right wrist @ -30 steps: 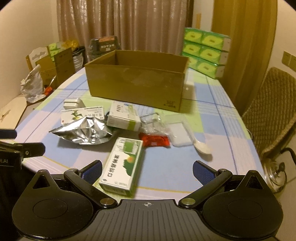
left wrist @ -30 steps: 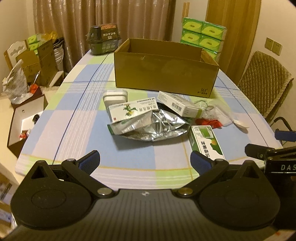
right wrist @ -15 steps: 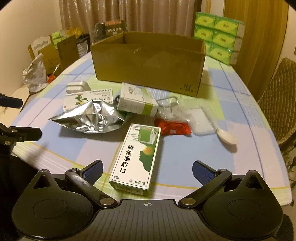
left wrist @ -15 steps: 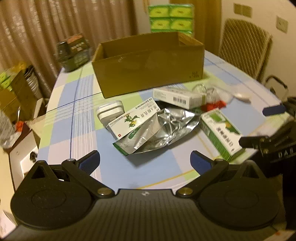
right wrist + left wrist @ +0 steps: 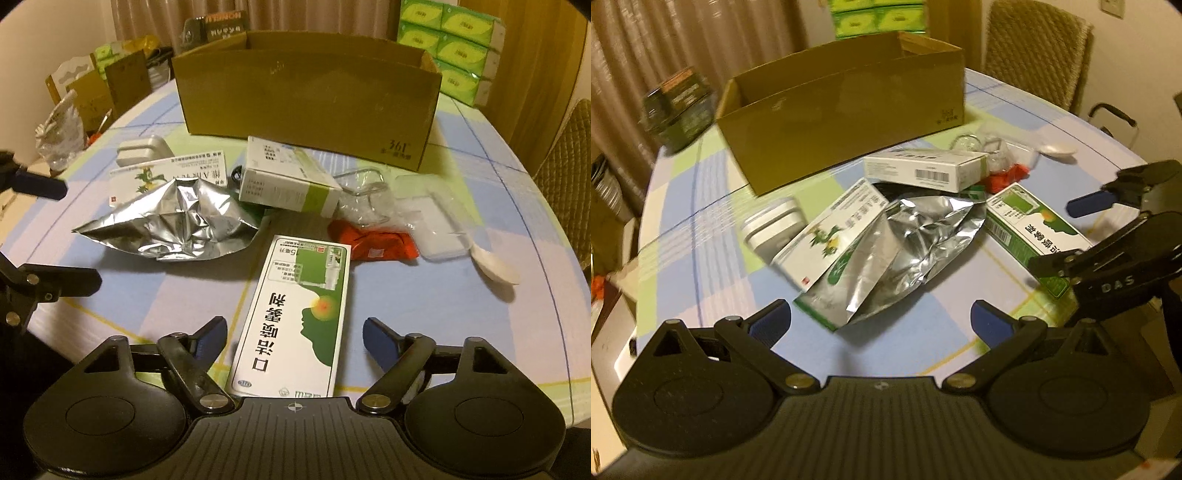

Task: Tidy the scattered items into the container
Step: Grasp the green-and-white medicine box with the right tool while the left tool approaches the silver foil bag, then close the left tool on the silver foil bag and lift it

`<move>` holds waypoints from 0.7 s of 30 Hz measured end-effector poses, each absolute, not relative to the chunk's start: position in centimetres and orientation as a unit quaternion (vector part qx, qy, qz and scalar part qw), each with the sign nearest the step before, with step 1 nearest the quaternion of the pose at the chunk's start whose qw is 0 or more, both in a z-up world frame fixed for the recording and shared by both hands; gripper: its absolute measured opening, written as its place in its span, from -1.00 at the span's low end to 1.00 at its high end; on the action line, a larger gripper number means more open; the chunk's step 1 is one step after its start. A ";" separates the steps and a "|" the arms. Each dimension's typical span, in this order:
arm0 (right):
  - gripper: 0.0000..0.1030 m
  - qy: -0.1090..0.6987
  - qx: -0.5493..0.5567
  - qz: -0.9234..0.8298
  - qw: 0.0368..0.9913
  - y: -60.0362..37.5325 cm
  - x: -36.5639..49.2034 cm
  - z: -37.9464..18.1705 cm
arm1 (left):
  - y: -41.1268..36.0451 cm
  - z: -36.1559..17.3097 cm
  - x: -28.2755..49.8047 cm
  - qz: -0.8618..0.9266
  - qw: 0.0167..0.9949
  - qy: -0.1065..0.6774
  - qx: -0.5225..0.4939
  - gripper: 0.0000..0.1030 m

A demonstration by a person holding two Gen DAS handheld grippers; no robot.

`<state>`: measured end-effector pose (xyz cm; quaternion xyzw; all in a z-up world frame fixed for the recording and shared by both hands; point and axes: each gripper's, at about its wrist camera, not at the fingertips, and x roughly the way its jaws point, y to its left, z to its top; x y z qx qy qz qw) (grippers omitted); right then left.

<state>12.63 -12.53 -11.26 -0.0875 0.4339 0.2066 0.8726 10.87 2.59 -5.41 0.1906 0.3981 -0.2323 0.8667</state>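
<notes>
Foil pouch [image 5: 916, 240] lies crumpled just ahead of the left gripper [image 5: 881, 321], whose jaws stand released and empty above the checked tablecloth [image 5: 713, 266]. In the right wrist view, the right gripper [image 5: 293, 332] straddles the green-and-white box [image 5: 301, 314], jaws closing, pads not yet touching; the cardboard box [image 5: 310, 99] sits behind.
</notes>
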 end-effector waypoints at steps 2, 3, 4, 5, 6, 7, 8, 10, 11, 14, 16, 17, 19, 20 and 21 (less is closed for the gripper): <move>0.16 0.439 -0.088 0.206 0.870 -12.5 12.9 -11.5 | 2.0 -5.7 11.3 -0.250 0.862 0.391 0.205 0.98; 0.10 0.441 -0.089 0.207 0.869 -12.6 13.1 -11.7 | 1.8 -5.8 11.6 -0.258 0.859 0.388 0.211 0.98; 0.06 0.441 -0.089 0.208 0.869 -12.7 13.1 -11.8 | 1.5 -5.9 11.8 -0.266 0.856 0.386 0.217 0.98; 0.03 0.440 -0.089 0.208 0.869 -12.9 13.1 -11.8 | 1.3 -6.0 12.1 -0.273 0.854 0.384 0.221 0.98; 0.02 0.439 -0.089 0.209 0.869 -13.1 13.1 -11.8 | 1.1 -6.1 12.4 -0.279 0.852 0.382 0.223 0.98; 0.02 0.440 -0.088 0.209 0.869 -13.3 13.1 -11.7 | 0.9 -6.3 12.7 -0.285 0.850 0.381 0.226 0.97; 0.02 0.440 -0.086 0.208 0.869 -13.6 13.2 -11.7 | 0.7 -6.4 13.0 -0.291 0.847 0.380 0.231 0.94; 0.02 0.441 -0.089 0.207 0.869 -13.9 13.2 -11.6 | 0.2 -6.8 13.5 -0.303 0.840 0.377 0.245 0.87; 0.02 0.441 -0.090 0.206 0.869 -14.0 13.2 -11.6 | -0.1 -7.0 13.8 -0.308 0.836 0.376 0.256 0.86; 0.02 0.441 -0.090 0.200 0.870 -14.6 13.2 -11.5 | -1.1 -7.9 14.5 -0.322 0.820 0.371 0.294 0.77; 0.02 0.440 -0.088 0.196 0.872 -15.0 13.3 -11.4 | -1.6 -8.4 14.9 -0.333 0.807 0.372 0.316 0.68; 0.02 0.440 -0.087 0.194 0.872 -15.1 13.4 -11.4 | -1.8 -8.7 15.1 -0.338 0.801 0.373 0.326 0.60; 0.02 0.441 -0.084 0.191 0.873 -15.5 13.5 -11.3 | -2.2 -9.1 15.6 -0.345 0.791 0.372 0.342 0.54; 0.02 0.441 -0.083 0.190 0.873 -15.6 13.5 -11.3 | -2.4 -9.2 15.9 -0.349 0.787 0.371 0.348 0.54; 0.02 0.441 -0.081 0.189 0.874 -15.7 13.6 -11.3 | -2.6 -9.4 16.2 -0.351 0.783 0.372 0.353 0.54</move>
